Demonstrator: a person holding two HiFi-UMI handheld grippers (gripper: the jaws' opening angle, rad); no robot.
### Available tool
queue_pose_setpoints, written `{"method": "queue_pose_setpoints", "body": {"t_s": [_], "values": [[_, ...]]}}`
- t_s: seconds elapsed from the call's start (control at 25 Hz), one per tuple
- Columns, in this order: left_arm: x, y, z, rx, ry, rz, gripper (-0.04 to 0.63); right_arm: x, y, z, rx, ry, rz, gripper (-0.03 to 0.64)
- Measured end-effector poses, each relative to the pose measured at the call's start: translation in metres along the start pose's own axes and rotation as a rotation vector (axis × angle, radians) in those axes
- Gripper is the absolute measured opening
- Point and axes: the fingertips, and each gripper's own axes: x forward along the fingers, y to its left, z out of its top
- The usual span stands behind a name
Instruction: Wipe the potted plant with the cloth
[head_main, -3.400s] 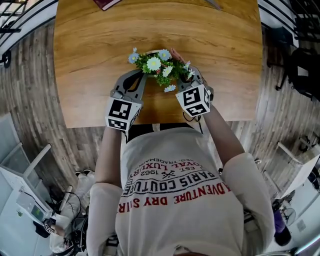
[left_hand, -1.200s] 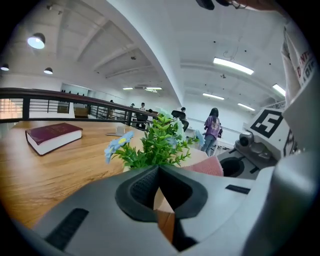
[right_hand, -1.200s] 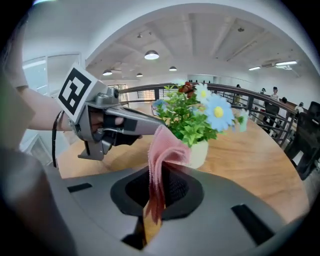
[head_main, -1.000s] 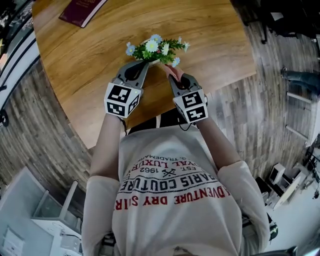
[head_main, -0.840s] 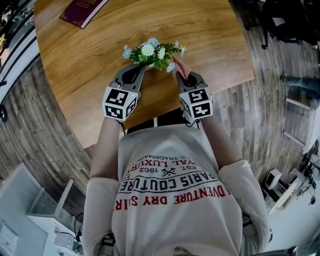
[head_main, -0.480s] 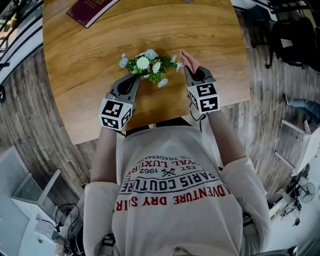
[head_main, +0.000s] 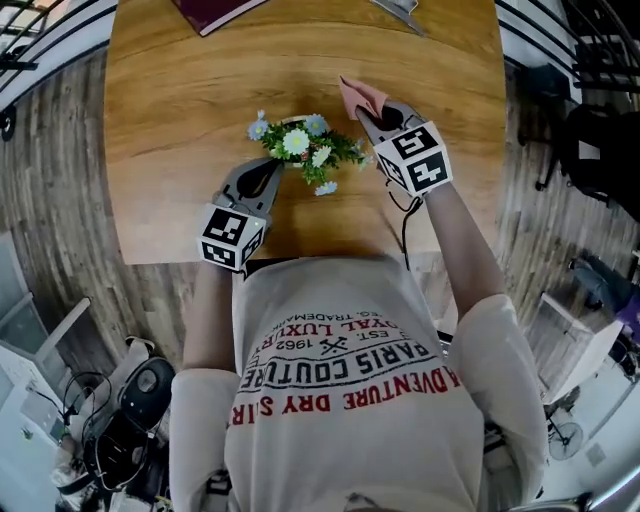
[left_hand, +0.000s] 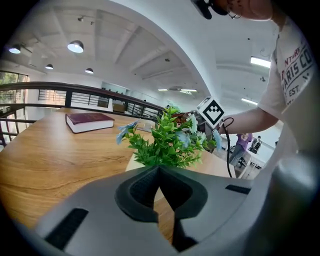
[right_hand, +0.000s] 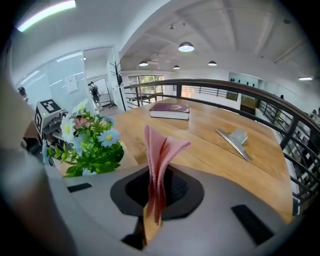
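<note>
Tabletop (head_main: 180, 110): smooth varnished wood, light sheen. Cloth (right_hand: 159, 150): soft pink fabric, matt. Left claw (left_hand: 159, 172) and right claw (right_hand: 152, 200): matt grey plastic. Potted plant (left_hand: 165, 145) leaves look plastic, slightly glossy.

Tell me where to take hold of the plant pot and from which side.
Grip the cream pot by its side wall just under the rim, coming in low from the person's side, where the shut left gripper sits. The leaves and flowers spread over the top and overhang the rim, so a grasp from above would likely crush them; the wall below is bare.
</note>
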Motion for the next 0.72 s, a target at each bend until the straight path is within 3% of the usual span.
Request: {"method": "queue_pose_setpoints", "body": {"t_s": [0.2, 0.72], "values": [[-0.001, 0.004, -0.001, -0.048, -0.023, 0.014, 0.015, 0.033, 0.018, 0.013, -0.030, 0.046, 0.102, 0.035], [-0.002, 0.008, -0.003, -0.076, -0.027, -0.032, 0.015, 0.056, 0.073, 0.039, -0.070, 0.125, 0.399, 0.035]]}}
